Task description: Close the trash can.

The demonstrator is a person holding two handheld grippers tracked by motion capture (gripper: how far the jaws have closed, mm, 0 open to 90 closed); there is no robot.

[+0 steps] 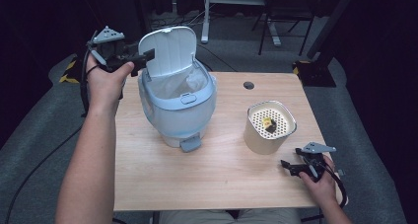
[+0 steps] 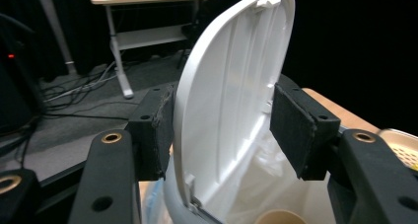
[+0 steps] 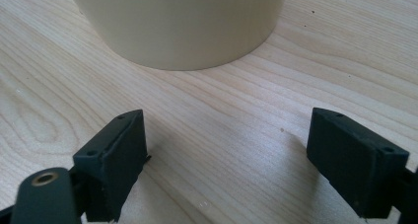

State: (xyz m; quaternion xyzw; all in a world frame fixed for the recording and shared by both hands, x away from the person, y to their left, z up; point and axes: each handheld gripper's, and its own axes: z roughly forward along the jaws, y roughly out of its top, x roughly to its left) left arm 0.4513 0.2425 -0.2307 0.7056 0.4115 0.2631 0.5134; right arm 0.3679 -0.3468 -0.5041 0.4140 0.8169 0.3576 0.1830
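Note:
A pale blue pedal bin (image 1: 177, 110) stands on the left half of the wooden table (image 1: 222, 174) with its white lid (image 1: 167, 49) raised upright. My left gripper (image 1: 143, 58) reaches in from the left and straddles the lid's edge. In the left gripper view the lid (image 2: 231, 76) stands between the jaws: the left pad (image 2: 155, 132) lies against its outer face, while the right pad (image 2: 296, 132) stands apart from its inner face. My right gripper (image 1: 291, 166) rests open low on the table at the front right, nothing between its jaws (image 3: 226, 155).
A cream cylindrical container (image 1: 269, 128) with a perforated insert holds a small yellow and black item (image 1: 268, 124) just beyond the right gripper; its wall (image 3: 177, 21) is close ahead. The bin has a white liner (image 1: 190, 83) and a paper cup (image 2: 278, 218) inside. A cable hole (image 1: 249, 85) marks the table's back.

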